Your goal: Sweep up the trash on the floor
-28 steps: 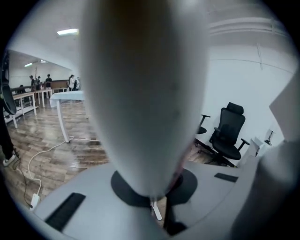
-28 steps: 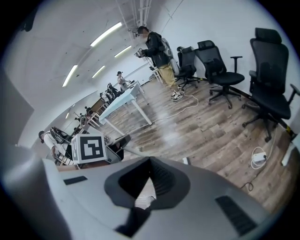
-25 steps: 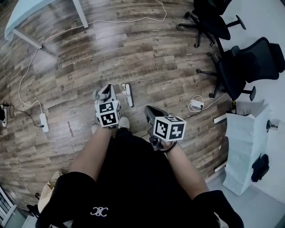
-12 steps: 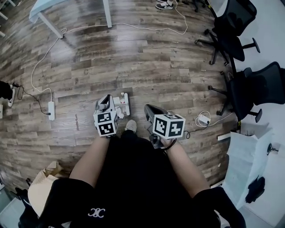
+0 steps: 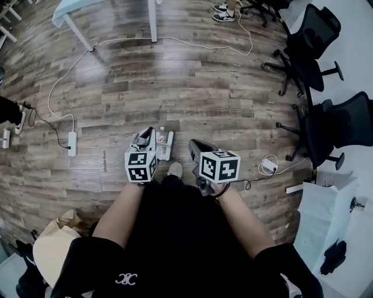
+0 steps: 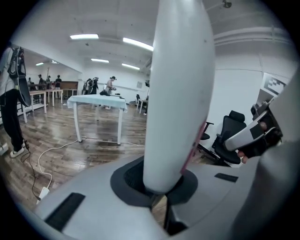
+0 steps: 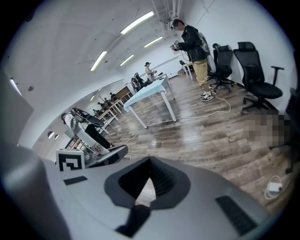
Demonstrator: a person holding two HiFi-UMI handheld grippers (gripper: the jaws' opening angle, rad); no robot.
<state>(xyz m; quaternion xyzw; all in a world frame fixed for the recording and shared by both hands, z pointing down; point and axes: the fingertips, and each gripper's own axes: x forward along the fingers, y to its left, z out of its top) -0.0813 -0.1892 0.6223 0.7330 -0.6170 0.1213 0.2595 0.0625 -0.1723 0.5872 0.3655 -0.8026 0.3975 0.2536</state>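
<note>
Two jaws of the left gripper [image 6: 161, 204] close round a pale grey round pole [image 6: 180, 93], which stands upright in the dark notch between them and runs up out of the left gripper view; a thin pink strip shows along its right edge. We see the jaws of the right gripper [image 7: 145, 187] drawn together with only a narrow slit left at the notch, through which a sliver of floor shows, and nothing held in them.

From the head view, both grippers are held close in front of the body, the left gripper [image 5: 143, 139] and the right gripper [image 5: 196, 146] near each other with their marker cubes turned upward. Just beside the left jaws a small white elongated thing [image 5: 165, 143] lies on the brown wood-plank floor [image 5: 192, 87]; we cannot tell what it is. A pale shoe [image 5: 173, 170] shows between the two grippers.

Farther out, a white power strip [image 5: 72, 142] lies at the left with a white cable [image 5: 58, 93] running from it toward the leg of a pale blue surface [image 5: 152, 17]. A white charger with coiled lead [image 5: 269, 165] lies at the right, near two black office chairs [image 5: 344, 125]. In the right gripper view another person [image 7: 192, 42] stands by the chairs.
</note>
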